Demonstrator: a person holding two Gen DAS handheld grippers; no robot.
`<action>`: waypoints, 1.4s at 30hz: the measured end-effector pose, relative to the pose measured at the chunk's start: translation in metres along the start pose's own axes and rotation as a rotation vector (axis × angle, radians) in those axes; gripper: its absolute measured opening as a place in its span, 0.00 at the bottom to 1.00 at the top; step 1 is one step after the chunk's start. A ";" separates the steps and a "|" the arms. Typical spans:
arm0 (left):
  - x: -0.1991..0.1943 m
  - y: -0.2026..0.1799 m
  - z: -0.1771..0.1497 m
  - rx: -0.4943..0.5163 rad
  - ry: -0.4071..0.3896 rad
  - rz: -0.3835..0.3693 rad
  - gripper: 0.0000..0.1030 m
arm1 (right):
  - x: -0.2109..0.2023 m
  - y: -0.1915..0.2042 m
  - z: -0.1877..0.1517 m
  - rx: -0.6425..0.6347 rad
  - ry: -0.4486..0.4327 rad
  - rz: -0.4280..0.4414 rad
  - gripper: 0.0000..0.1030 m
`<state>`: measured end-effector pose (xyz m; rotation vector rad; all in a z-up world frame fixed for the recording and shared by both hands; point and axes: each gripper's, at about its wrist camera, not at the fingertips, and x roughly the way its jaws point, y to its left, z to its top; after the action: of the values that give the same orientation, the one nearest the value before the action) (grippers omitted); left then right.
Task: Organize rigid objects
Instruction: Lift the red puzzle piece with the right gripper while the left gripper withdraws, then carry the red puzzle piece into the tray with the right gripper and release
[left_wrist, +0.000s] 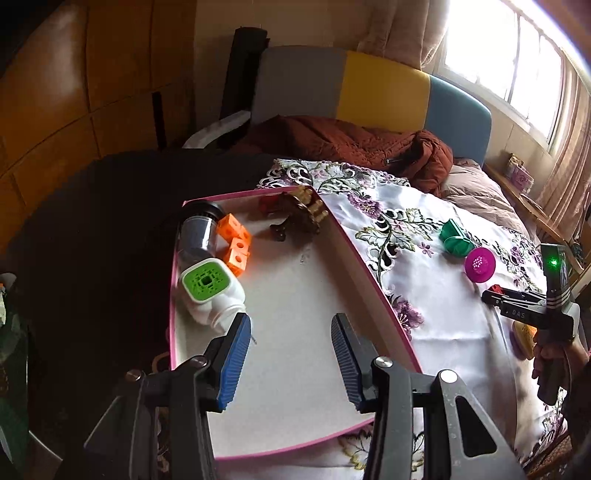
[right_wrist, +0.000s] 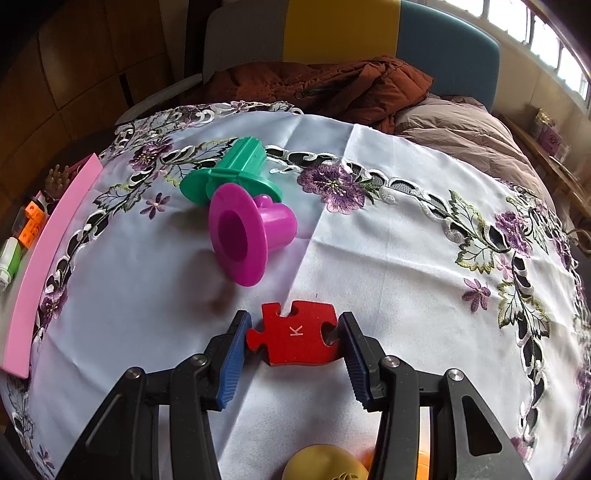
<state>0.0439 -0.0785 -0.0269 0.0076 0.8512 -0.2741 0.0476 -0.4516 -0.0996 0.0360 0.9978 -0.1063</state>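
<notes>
Where the embroidered floral cloth (right_wrist: 388, 229) covers the tabletop, a shallow pink-rimmed tray (left_wrist: 365, 266) sits at the left, and it holds several things. Along its left wall lies a dark cylindrical jar (left_wrist: 197, 230) on its side, with a white bottle with a green cap (left_wrist: 210, 288) just below it. Two orange cubes with holes (left_wrist: 234, 243) touch the jar's right side. In the far corner sit a brown studded piece (left_wrist: 301, 218) and a small red item (left_wrist: 267, 205), too dim to identify. The rest of the tray floor is bare, and the left gripper (left_wrist: 291, 332) hovers over it, released, with nothing between its blue pads.

Right of the tray, on the cloth, a green flanged piece (right_wrist: 236, 166) lies touching a magenta cup-shaped piece (right_wrist: 247, 232) tipped on its side. Nearer, the right gripper (right_wrist: 293, 332) is grasping a red puzzle piece marked K (right_wrist: 295, 338), one pad on each edge, the piece low over the cloth; whether it touches it I cannot tell. A yellow rounded object (right_wrist: 325, 465) shows below it.
</notes>
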 end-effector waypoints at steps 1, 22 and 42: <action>-0.002 0.003 -0.001 -0.005 0.000 0.000 0.44 | 0.000 0.000 0.000 0.000 -0.001 -0.002 0.48; -0.009 0.039 -0.025 -0.082 0.016 0.022 0.44 | 0.002 0.000 0.000 -0.006 0.001 -0.010 0.48; -0.016 0.069 -0.033 -0.151 -0.015 -0.003 0.44 | -0.042 0.061 -0.003 -0.016 0.018 -0.029 0.46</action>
<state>0.0265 -0.0043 -0.0441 -0.1366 0.8557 -0.2122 0.0287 -0.3873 -0.0674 0.0079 1.0168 -0.1254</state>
